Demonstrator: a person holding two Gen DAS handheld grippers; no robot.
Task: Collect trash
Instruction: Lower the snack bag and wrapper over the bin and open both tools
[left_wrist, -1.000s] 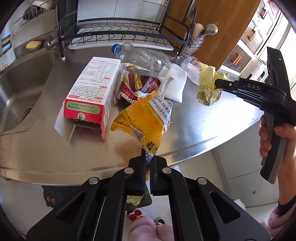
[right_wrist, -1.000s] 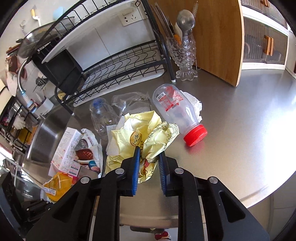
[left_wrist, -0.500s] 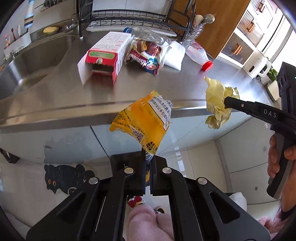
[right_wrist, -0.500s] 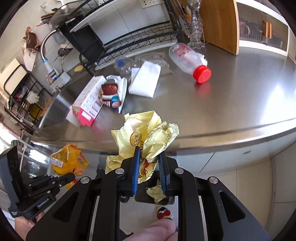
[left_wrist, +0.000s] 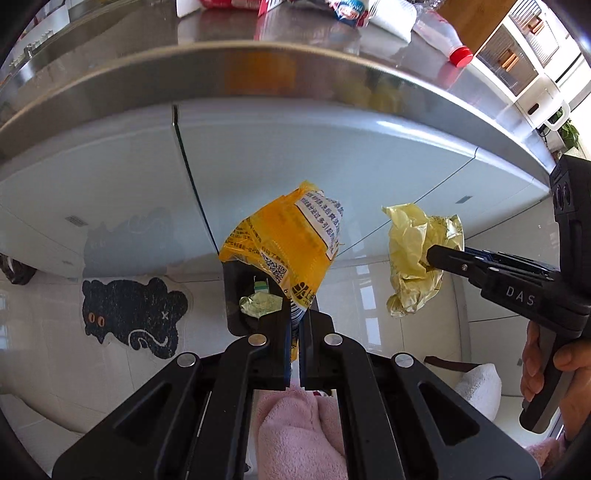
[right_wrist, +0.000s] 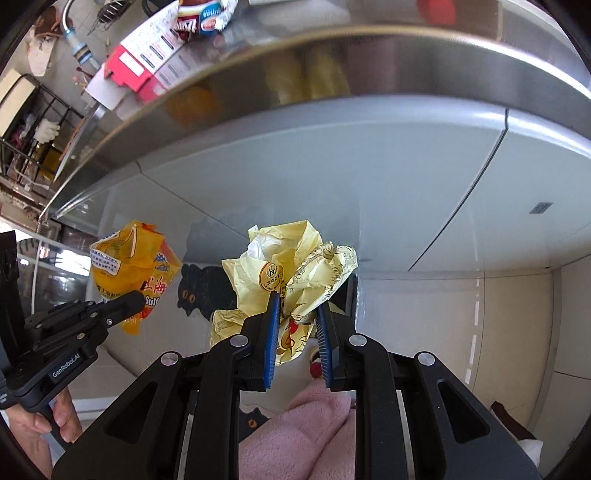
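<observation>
Left wrist view: left gripper (left_wrist: 293, 334), jaws clenched on the orange plastic snack bag (left_wrist: 284, 251), hangs below the steel worktop (left_wrist: 258, 66) edge, above a black bin (left_wrist: 243, 295). Right wrist view: right gripper (right_wrist: 295, 317) jaws grasp the crumpled pale-yellow paper wrapper (right_wrist: 291, 273).

Bright daylight glares off the steel counter edge (left_wrist: 258, 70); fisheye bends the margins

Brushed steel counter edge (left_wrist: 295, 70) across the upper frame, glossy grey cabinet fronts (left_wrist: 332, 162) below; crinkly orange plastic wrapper (left_wrist: 288, 251) centre, creased yellow wrapper (right_wrist: 291, 280), perhaps waxed paper.
</observation>
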